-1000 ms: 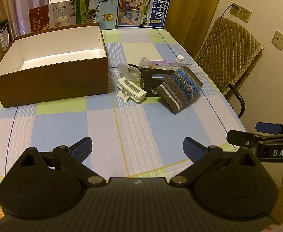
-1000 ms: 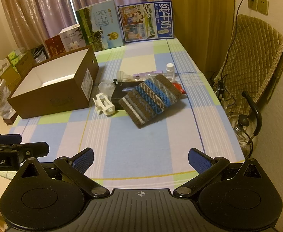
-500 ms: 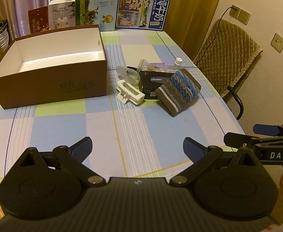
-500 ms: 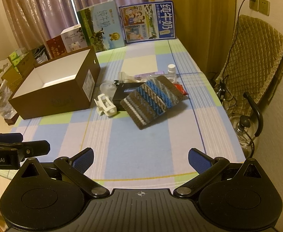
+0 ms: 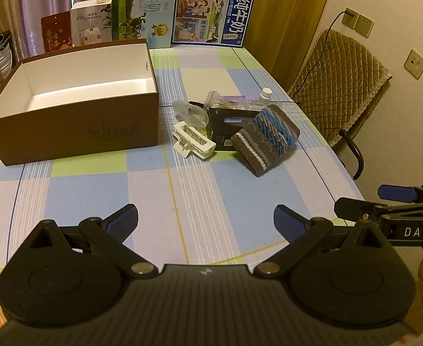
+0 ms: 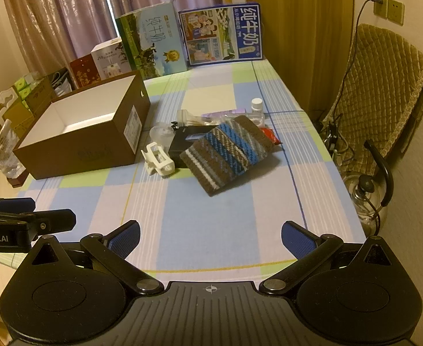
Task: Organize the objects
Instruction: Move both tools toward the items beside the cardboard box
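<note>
A: Listing stock, item one: your left claw (image 5: 206, 216), jaws spread wide, nothing between them, held low over the near edge of the worktop (image 5: 96, 196). Item two: your right claw (image 6: 210, 233), likewise spread and empty, level with the left.

B: Where does the clutter lie from you?

A: Item three: one heap, ahead of both claws and well apart from them, past the middle of the worktop. Contents: a knitted striped pouch (image 6: 228, 152) on the near side, resting partly on a black box (image 6: 182, 141); a white hair clip (image 6: 158, 160) just beside the box, on its left; a clear plastic piece (image 5: 191, 112) behind the clip; a small white-capped bottle (image 6: 256, 106) at the back.

B: And the destination?

A: Item four, by judgement: the brown cardboard box (image 5: 76, 109), open-topped, white inside, nothing visible in it, standing left of the heap and just beside the clip.

B: Which claw do you send first?

A: The pouch lies nearest you, its long axis slanting from near-left to far-right. It sits almost straight ahead of your right claw and off to the right of your left, so the right looks the better reach. Your left is closer to the clip and the cardboard box.
</note>
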Demonstrator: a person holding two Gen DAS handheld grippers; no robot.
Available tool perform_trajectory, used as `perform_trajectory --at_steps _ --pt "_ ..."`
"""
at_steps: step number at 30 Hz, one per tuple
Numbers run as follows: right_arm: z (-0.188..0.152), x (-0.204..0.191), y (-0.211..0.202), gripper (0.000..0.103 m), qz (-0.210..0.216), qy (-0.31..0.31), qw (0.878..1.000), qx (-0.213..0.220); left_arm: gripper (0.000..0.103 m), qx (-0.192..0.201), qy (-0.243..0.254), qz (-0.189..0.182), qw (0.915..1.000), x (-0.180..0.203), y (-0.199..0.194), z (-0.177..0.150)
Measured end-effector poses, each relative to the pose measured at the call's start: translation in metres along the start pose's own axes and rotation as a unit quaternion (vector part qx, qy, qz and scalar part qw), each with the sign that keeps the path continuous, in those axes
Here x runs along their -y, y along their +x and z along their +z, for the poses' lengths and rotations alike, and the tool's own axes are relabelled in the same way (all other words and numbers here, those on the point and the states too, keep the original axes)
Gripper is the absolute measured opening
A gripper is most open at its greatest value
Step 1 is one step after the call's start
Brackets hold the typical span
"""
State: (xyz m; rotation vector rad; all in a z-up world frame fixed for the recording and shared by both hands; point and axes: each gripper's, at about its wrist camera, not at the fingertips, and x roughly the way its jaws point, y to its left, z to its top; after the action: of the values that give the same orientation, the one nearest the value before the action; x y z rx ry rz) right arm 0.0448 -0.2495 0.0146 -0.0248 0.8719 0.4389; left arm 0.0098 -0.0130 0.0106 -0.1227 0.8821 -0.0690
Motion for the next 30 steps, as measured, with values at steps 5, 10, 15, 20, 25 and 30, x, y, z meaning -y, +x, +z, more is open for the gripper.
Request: perform_trajectory --at_steps 5,10,15,20,25,30 --pt "0.004 0.000 0.001 0.101 0.002 -0.003 1.000 0.000 0.099 0.000 0.000 -0.001 1.0000 0.000 0.000 0.002" --pt "0.008 -0.001 0.004 0.101 0.005 -0.009 1.000 -0.002 0.099 -0.001 0.000 0.000 1.0000 0.000 0.002 0.004" --pt "0.009 -0.001 0.006 0.101 0.005 -0.010 1.000 -0.002 0.099 -0.003 -0.001 -0.001 1.0000 -0.004 0.004 0.007" --pt "0.011 -0.002 0.008 0.101 0.006 -0.011 1.000 -0.003 0.099 -0.003 -0.002 -0.002 1.0000 -0.005 0.007 0.008" --pt "0.017 -0.002 0.014 0.101 0.007 -0.013 1.000 -0.005 0.099 -0.003 -0.003 -0.002 1.0000 -0.007 0.012 0.012" --pt "0.022 -0.003 0.019 0.101 0.008 -0.015 1.000 -0.005 0.099 -0.007 -0.004 -0.001 1.0000 -0.011 0.020 0.017"
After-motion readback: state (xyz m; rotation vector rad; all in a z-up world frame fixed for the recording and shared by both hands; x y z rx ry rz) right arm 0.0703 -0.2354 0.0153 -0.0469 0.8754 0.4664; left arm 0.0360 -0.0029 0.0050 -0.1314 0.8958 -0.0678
